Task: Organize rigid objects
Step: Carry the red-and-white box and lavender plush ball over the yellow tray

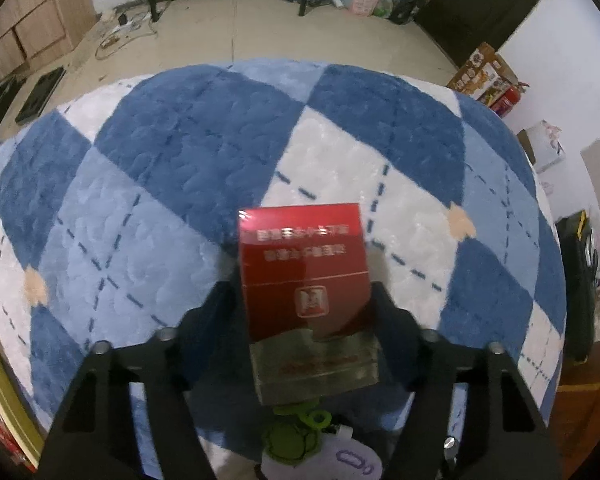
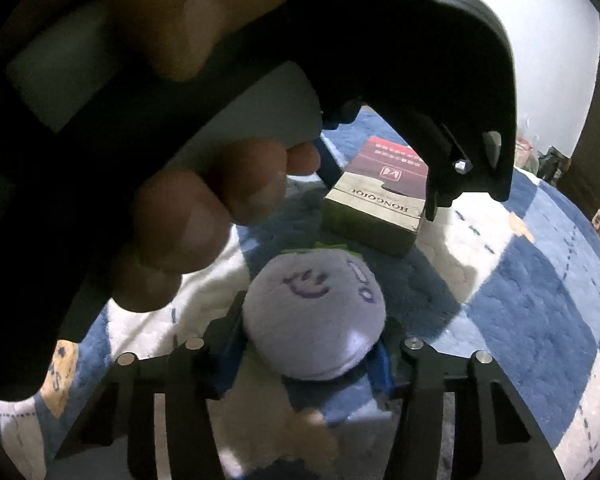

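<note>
The left gripper (image 1: 304, 300) is pinching a red box (image 1: 304, 264) on the blue-and-white rug (image 1: 160, 152) — the right gripper (image 2: 312, 344) is squeezing a round lilac plush (image 2: 314, 316) at the box's six o'clock.

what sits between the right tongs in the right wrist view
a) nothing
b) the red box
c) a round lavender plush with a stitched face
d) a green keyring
c: in the right wrist view the right tongs flank the round lavender plush, their fingers against its sides, while the red box lies farther off on the blue and white rug.
</note>
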Available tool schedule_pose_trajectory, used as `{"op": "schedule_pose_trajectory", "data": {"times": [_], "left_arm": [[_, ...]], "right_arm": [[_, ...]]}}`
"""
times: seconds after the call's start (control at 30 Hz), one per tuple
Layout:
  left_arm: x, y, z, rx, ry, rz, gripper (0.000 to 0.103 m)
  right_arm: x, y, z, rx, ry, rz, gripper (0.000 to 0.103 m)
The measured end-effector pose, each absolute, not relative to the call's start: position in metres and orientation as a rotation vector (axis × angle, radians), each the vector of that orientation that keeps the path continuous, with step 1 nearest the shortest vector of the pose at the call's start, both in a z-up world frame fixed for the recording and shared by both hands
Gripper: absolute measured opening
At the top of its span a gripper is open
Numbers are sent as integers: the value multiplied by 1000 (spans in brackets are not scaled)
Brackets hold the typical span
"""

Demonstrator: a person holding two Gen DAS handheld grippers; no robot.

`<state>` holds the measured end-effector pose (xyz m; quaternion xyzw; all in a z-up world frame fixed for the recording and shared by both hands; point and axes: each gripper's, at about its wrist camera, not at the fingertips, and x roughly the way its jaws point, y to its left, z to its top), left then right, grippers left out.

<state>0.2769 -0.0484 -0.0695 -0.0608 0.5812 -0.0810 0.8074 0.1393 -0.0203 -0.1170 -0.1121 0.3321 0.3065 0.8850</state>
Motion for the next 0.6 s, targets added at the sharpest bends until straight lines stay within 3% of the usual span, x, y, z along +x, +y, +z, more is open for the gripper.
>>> {"op": "schedule_pose_trajectory", "data": {"times": [0.33, 0.6], "left_arm": [[260, -29, -31, -109, 1138, -155, 61], [161, 101, 70, -172, 924, -16, 61]], "right_arm": [[131, -31, -106, -234, 667, 673, 46], [111, -48, -46, -149, 583, 727, 46]]}}
